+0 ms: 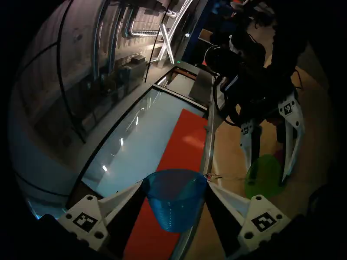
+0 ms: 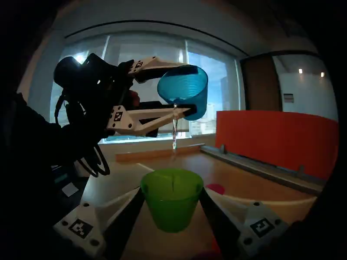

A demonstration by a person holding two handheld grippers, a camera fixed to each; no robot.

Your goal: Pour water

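Two cups, two grippers, one thin stream betw. them. Biggest thing is the wide window [image 2: 143,65] across the back of the right gripper view, w/ daylight coming thru. Below it runs the wooden table [image 2: 247,186], w/ an orange partition panel [image 2: 277,138] standing along its right side behind a metal rail [image 2: 260,167].

A person's dark sleeve [image 2: 34,138] comes in from the left of that view and carries the left gripper [image 2: 191,89] raised well above the table, turned on its side so one finger sits over the other. Its jaws are partly closed, both fingers pressed on the walls of the blue cup [image 2: 182,89]. The cup is see-thru plastic, tipped over, and a thin water stream [image 2: 174,130] drops straight down from its lower lip.

Right gripper [image 2: 172,190] sits low in its own view, jaws closed abt the same amt, one finger on each side of the green cup [image 2: 172,203]. That cup is upright w/ its mouth open, directly under the stream. A faint line shows inside it, but can't tell for sure where the water lands or how full it is.

Smallest: a pink-red disc [image 2: 215,188] lies flat on the table just beyond the green cup.
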